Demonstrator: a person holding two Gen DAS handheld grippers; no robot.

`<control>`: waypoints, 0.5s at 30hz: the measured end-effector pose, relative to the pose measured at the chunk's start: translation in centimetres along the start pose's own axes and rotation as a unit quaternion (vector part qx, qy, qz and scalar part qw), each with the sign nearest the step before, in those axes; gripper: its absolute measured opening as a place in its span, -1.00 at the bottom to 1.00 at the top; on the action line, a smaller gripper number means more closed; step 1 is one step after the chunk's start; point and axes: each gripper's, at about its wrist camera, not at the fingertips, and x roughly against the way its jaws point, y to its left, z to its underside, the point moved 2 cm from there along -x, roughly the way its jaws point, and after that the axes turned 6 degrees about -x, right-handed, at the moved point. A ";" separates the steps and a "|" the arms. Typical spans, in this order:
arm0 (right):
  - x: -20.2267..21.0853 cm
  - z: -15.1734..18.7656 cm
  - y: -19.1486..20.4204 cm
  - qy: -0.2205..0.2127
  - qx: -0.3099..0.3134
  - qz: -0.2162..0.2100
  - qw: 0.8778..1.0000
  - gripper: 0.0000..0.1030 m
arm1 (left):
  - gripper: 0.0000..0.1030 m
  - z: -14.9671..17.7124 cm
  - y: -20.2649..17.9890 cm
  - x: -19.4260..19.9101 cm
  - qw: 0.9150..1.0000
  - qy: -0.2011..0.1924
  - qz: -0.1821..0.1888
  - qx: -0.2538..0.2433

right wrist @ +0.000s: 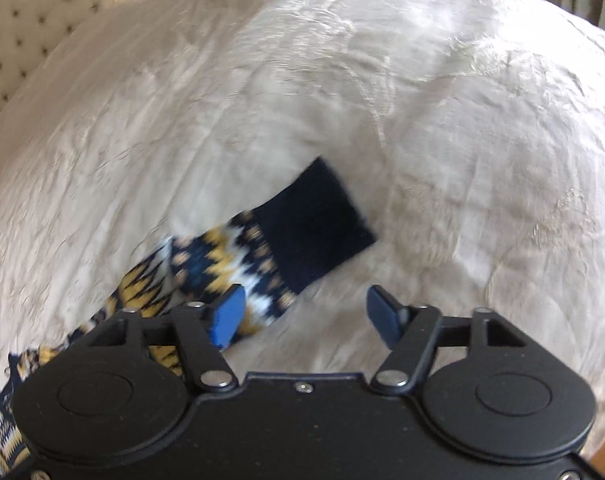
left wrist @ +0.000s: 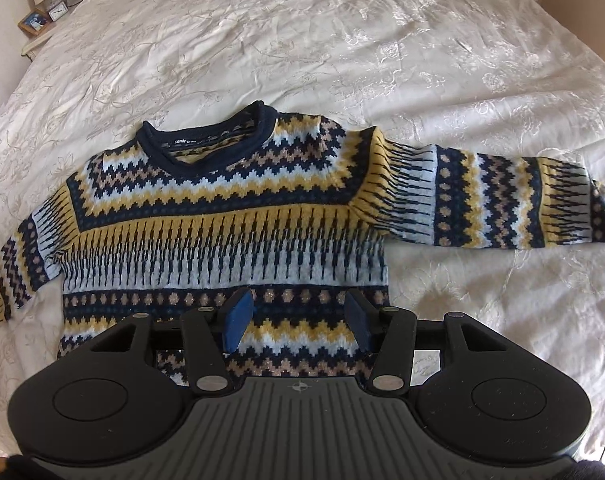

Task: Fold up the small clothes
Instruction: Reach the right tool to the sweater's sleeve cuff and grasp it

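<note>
My right gripper [right wrist: 304, 314] gapes empty nearest the sleeve [right wrist: 270, 248], whose length runs ahead-right toward the cuff; my left gripper [left wrist: 298, 320] hangs spread over the jumper [left wrist: 222, 232] hem

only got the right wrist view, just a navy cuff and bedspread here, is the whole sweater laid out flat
Observer: Yes, the sweater lies face up on the bedspread, both sleeves spread sideways.
Operator: where's the left tool
Observer: The left tool is open over the sweater's lower body, gripping nothing.
Operator: which way is the neck
Observer: The navy collar points away from the left tool, toward the far side of the bed.
</note>
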 end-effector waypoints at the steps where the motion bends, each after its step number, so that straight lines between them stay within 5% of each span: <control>1: -0.6 -0.3 -0.5 0.002 -0.010 -0.002 1.000 0.30 | -0.04 0.0 -0.1 0.0 1.000 -0.001 -0.003 0.000; 8: -3.2 -1.8 -2.3 -0.002 -0.066 -0.051 0.997 0.23 | -0.04 -0.1 -0.5 -0.3 1.000 -0.009 -0.015 -0.010; 9: -3.4 -1.9 -2.4 -0.003 -0.069 -0.052 0.996 0.08 | -0.04 -0.1 -0.4 -0.3 1.000 -0.009 -0.013 -0.006; 11: -3.7 -2.1 -2.4 0.002 -0.069 -0.042 0.997 -0.59 | -0.04 0.0 0.0 -0.4 1.000 -0.007 -0.012 0.004; 15: -3.2 -2.4 -2.2 0.004 -0.073 -0.044 0.996 -0.73 | -0.04 0.2 0.7 -0.9 1.000 0.011 -0.001 0.011</control>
